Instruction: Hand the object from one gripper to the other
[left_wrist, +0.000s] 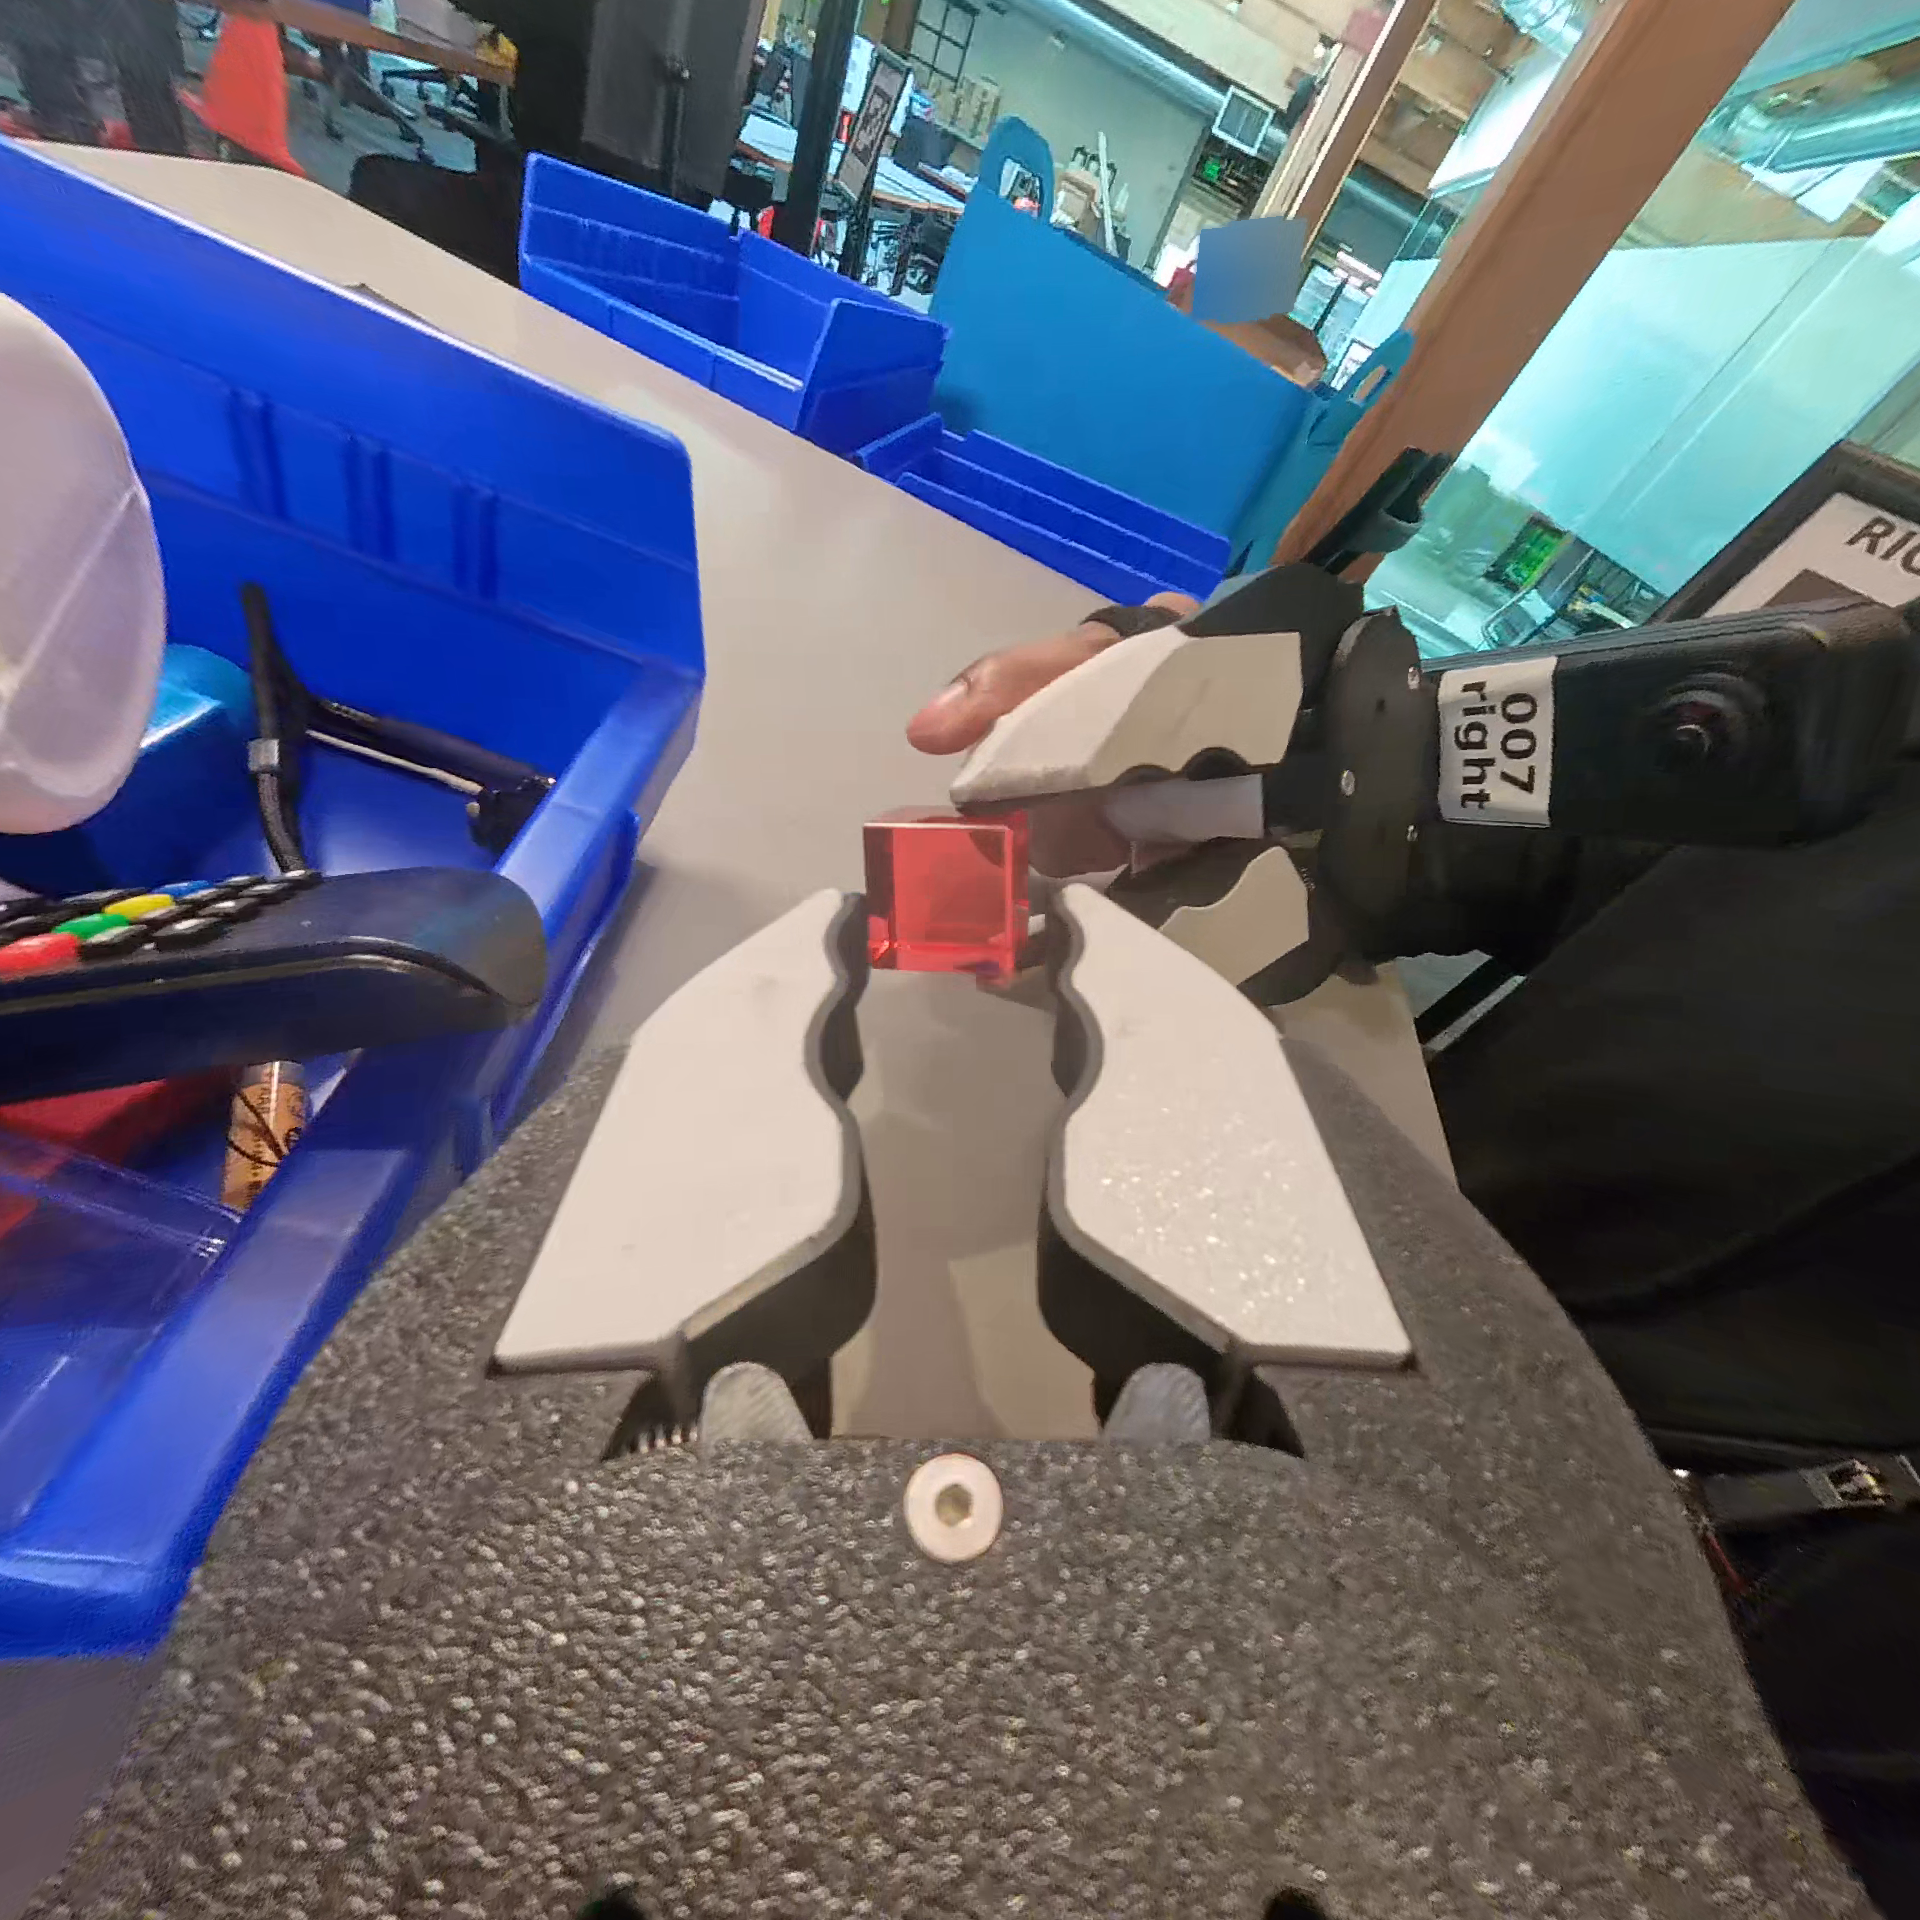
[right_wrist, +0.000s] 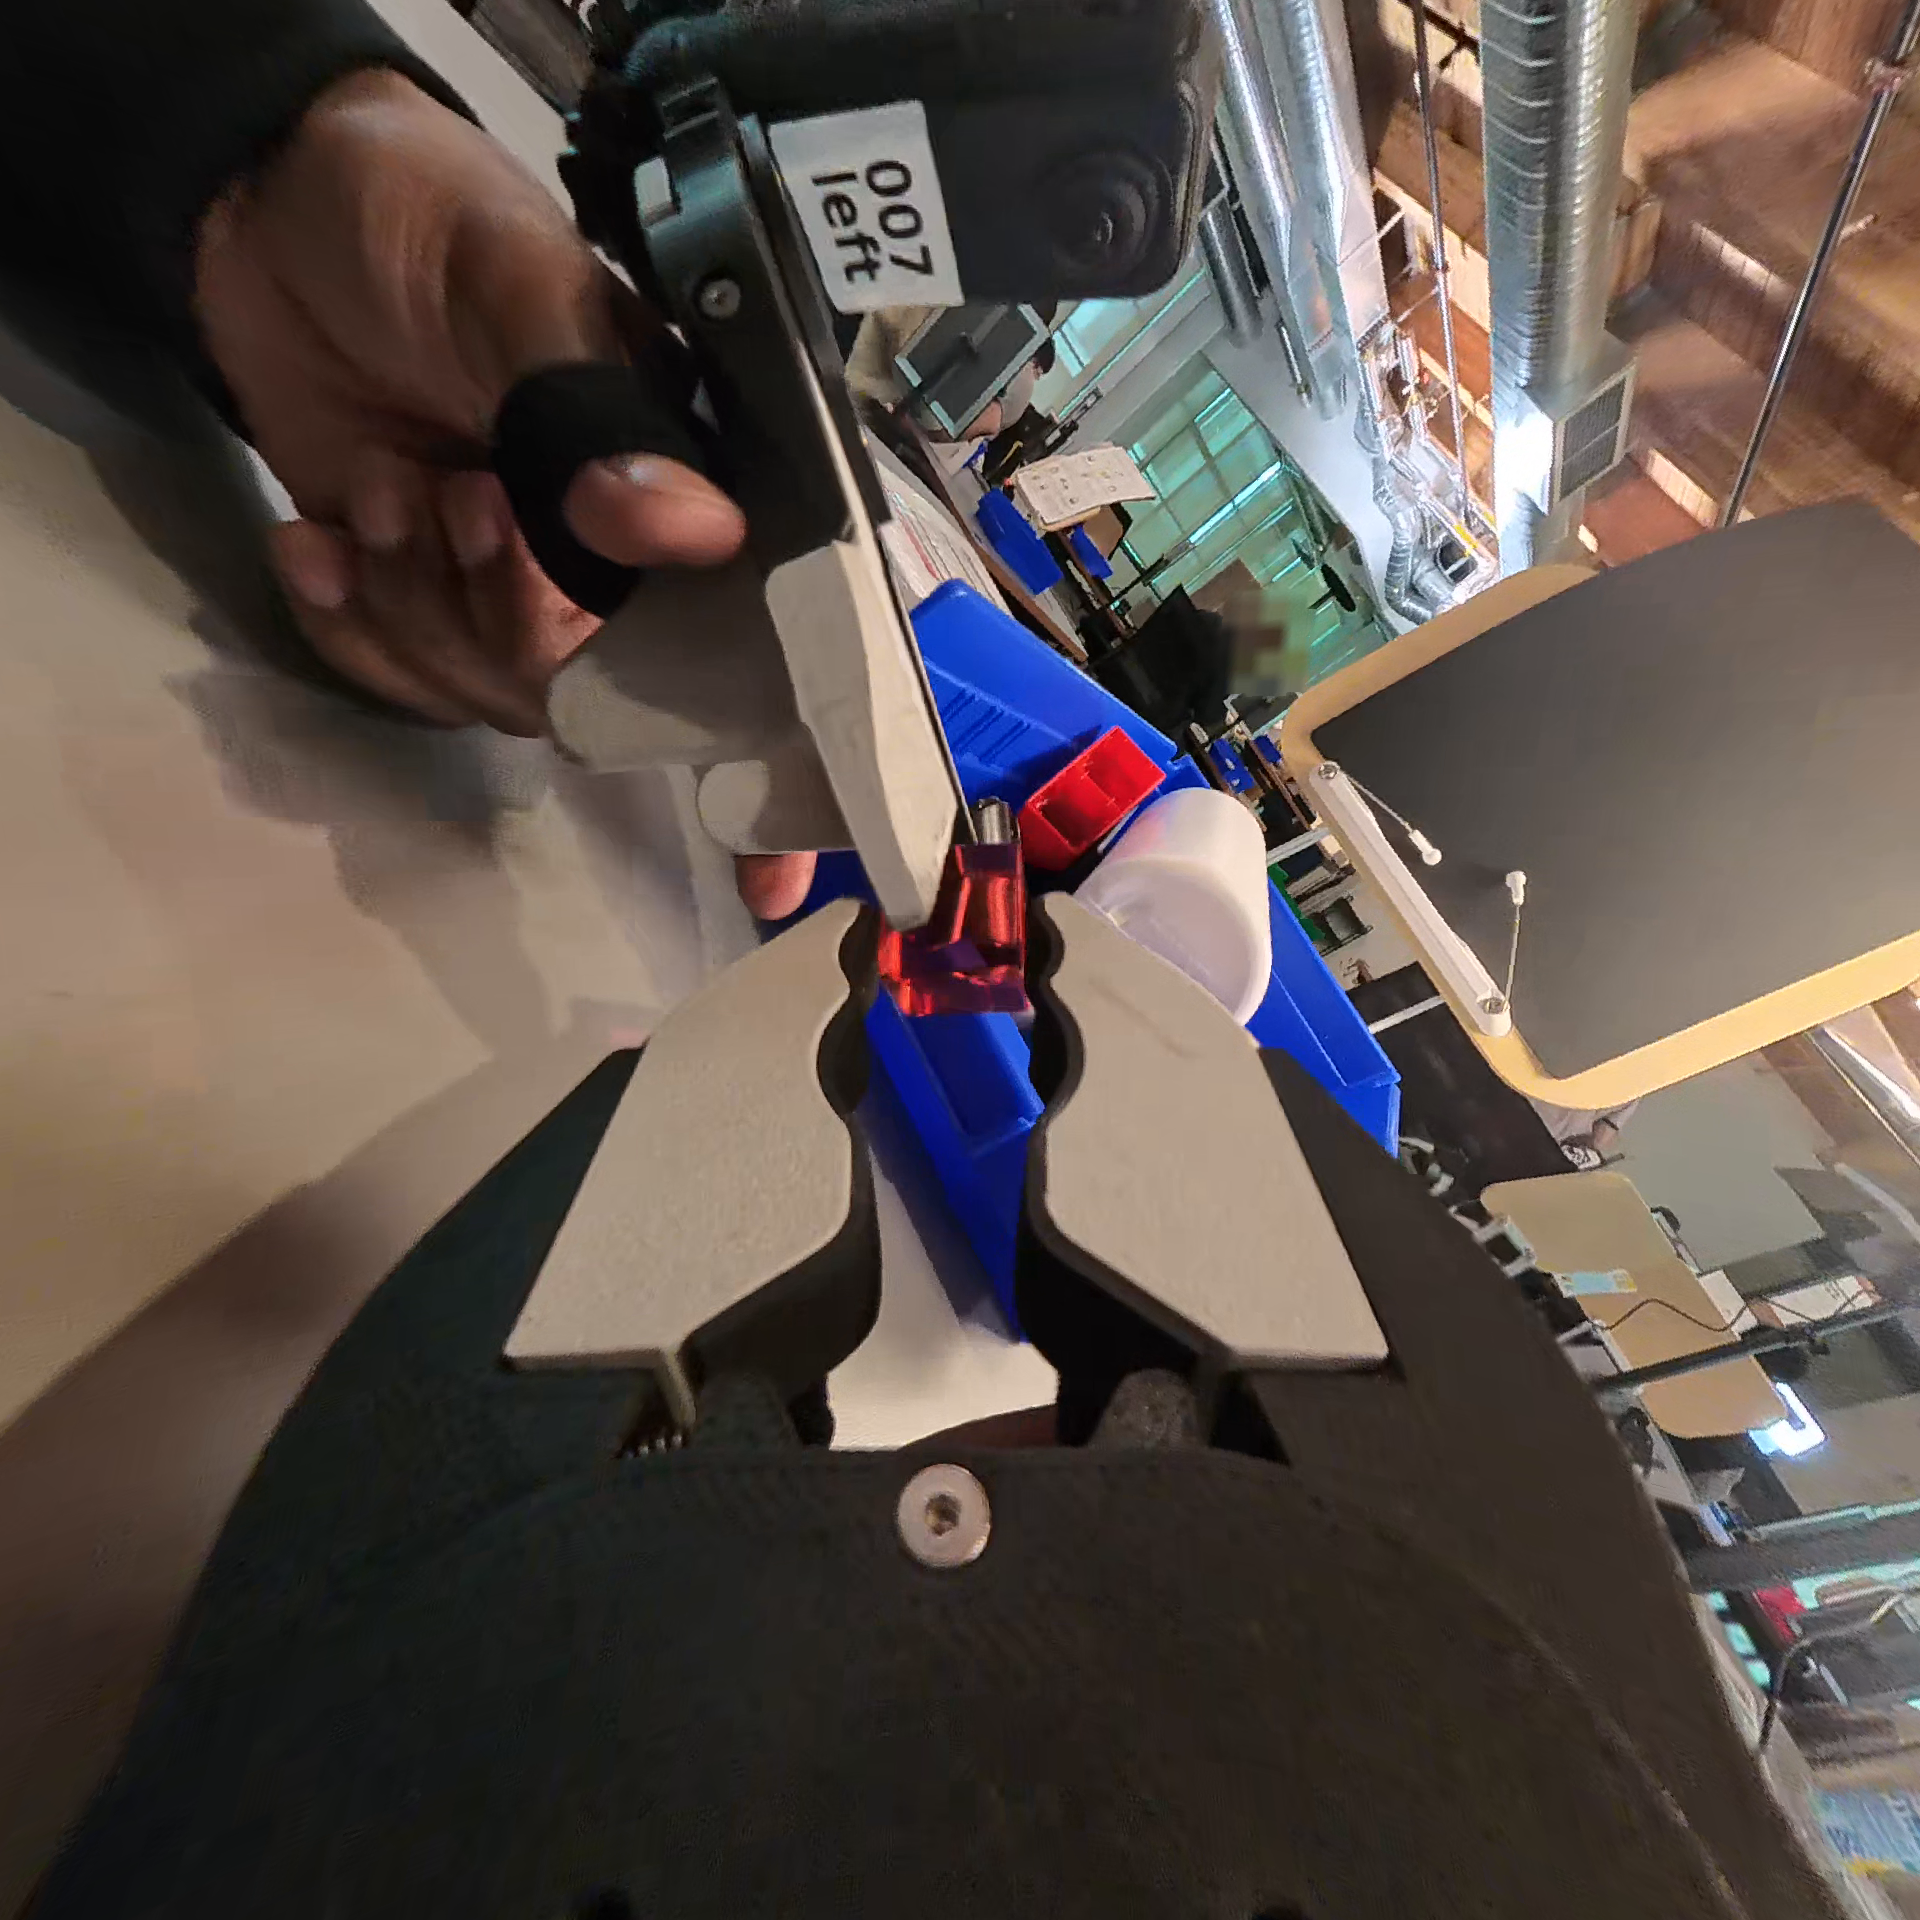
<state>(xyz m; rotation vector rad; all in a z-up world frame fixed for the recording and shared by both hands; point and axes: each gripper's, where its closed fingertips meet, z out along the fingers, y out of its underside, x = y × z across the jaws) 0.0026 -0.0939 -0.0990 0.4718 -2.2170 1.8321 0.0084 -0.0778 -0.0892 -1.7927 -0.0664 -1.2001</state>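
A translucent red cube (left_wrist: 940, 899) hangs above the grey table (left_wrist: 831, 582), caught between both grippers. My right gripper (left_wrist: 1013, 883) reaches in from the right, with one finger on the cube's top and the other under it. In the right wrist view its jaws (right_wrist: 951, 930) press both sides of the cube (right_wrist: 971, 951). My left gripper (left_wrist: 954, 906) has its tips either side of the cube, with a thin gap at the right tip. One left finger (right_wrist: 862, 727) comes down onto the cube in the right wrist view; the other is hidden.
A large blue bin (left_wrist: 416, 520) stands close on the left, holding a keypad device (left_wrist: 260, 945), a black cable and a white bottle (left_wrist: 62, 582). More blue bins (left_wrist: 727, 301) stand at the back of the table. A person's hand (right_wrist: 395, 395) holds the left gripper. My two grippers' fingertips are within a few centimetres of each other.
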